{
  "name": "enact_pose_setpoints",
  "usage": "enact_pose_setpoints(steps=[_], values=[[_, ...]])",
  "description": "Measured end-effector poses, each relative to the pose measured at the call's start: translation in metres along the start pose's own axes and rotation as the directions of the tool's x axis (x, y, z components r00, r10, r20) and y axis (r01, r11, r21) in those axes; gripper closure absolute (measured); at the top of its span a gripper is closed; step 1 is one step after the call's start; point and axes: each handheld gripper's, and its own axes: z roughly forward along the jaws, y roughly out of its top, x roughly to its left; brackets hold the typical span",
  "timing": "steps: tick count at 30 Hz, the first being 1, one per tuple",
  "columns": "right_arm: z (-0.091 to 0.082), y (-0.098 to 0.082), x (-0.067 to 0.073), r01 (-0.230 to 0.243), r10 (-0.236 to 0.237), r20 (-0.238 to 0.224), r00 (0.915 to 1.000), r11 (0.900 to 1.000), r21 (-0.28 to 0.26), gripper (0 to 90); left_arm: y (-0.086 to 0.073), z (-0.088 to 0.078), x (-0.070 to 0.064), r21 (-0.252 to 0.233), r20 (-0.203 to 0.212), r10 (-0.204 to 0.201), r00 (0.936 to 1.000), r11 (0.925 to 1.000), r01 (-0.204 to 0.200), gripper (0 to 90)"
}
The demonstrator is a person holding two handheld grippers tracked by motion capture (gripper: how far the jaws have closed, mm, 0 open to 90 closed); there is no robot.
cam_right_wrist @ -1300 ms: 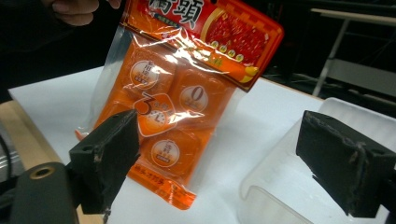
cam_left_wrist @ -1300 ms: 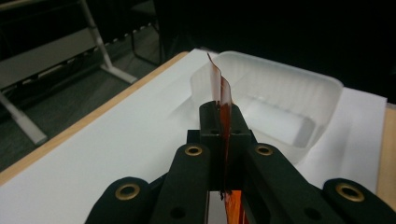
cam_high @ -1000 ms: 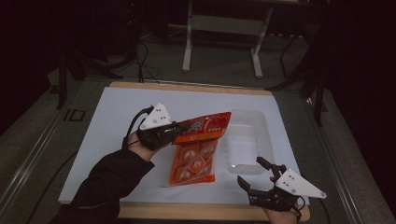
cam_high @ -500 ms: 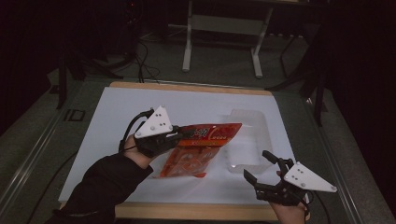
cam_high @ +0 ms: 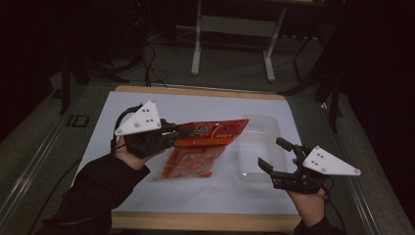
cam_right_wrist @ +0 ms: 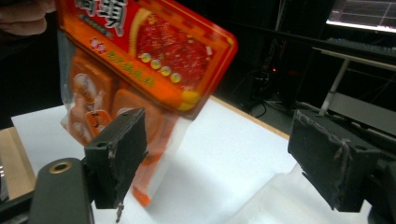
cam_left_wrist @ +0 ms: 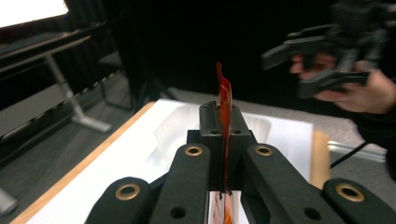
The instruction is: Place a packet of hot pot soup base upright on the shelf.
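Left gripper (cam_high: 182,134) pinched the top edge of the orange snack bag (cam_high: 205,142), bag hanging lifted above the white table (cam_high: 195,191). Clear plastic tray (cam_high: 259,147) lay just right. Right gripper (cam_high: 275,154) jaws spread, just been closing slightly, nothing between them.

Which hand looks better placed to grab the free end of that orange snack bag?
Right. The right gripper is open and empty, while the left gripper already clamps the snack bag by its top edge.
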Motion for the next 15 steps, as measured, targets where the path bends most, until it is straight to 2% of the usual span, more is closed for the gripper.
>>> enact_pose_setpoints(steps=[3, 7, 8, 9, 11, 15], values=[[0.005, 0.008, -0.005, 0.012, -0.012, -0.016, 0.9998, 1.000, -0.002, 19.5, 0.002, -0.004, 0.000, -0.014, 0.010, -0.001, 0.9999, 0.9999, 0.001, 90.0], [0.012, 0.017, -0.009, 0.018, -0.018, -0.034, 0.9993, 1.000, -0.010, 19.6, 0.005, -0.006, -0.004, -0.020, 0.008, 0.019, 0.9998, 0.9996, -0.018, 90.0], [0.014, 0.019, -0.010, 0.023, -0.023, -0.038, 0.9990, 1.000, -0.009, 19.6, 0.007, -0.007, -0.005, -0.024, 0.026, 0.021, 0.9995, 0.9995, -0.020, 90.0], [0.017, 0.021, -0.010, 0.021, -0.021, -0.051, 0.9985, 1.000, -0.015, 19.7, 0.007, -0.008, -0.006, -0.031, 0.026, 0.026, 0.9993, 0.9992, -0.026, 90.0], [0.022, 0.021, -0.010, 0.014, -0.016, -0.065, 0.9978, 1.000, -0.023, 19.7, 0.009, -0.009, -0.008, -0.037, 0.040, 0.036, 0.9986, 0.9987, -0.034, 90.0], [0.038, 0.018, -0.007, 0.011, -0.011, -0.099, 0.9950, 1.000, -0.002, 19.7, 0.011, -0.010, -0.012, -0.049, 0.042, 0.047, 0.9980, 0.9978, -0.045, 90.0]])
